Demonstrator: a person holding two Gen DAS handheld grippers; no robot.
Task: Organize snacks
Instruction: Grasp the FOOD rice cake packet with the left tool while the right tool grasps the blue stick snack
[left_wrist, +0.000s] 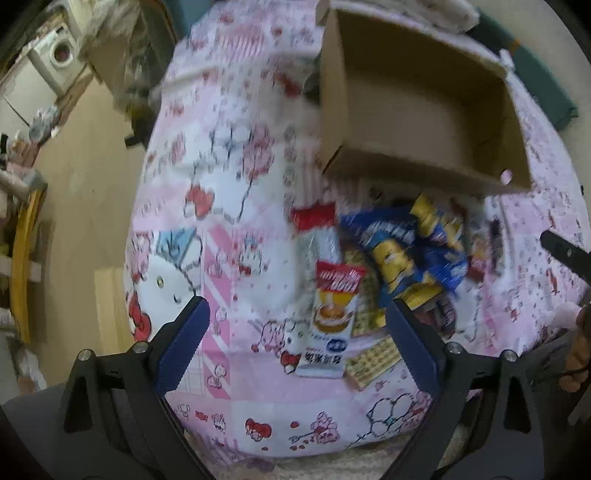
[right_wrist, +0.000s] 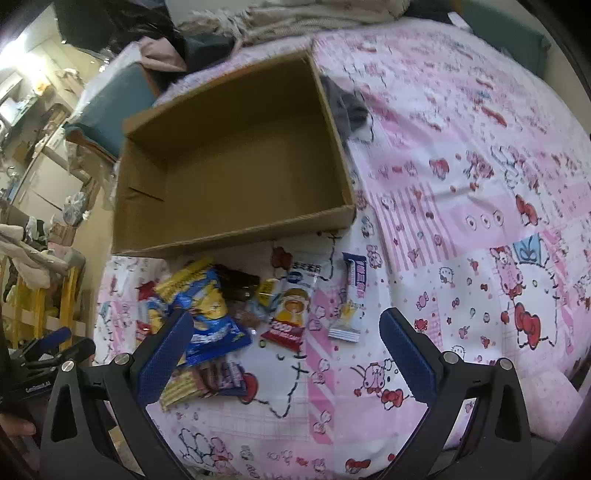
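A white front-loading washing machine (left_wrist: 61, 55) is seen beyond the beige floor (left_wrist: 85, 192); a yellow wooden rack (right_wrist: 40, 299) is lit dimly.

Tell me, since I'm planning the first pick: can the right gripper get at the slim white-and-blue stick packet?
Probably yes. The stick packet lies alone on the bedsheet, apart from the snack pile, and the right gripper hangs open above with nothing between.
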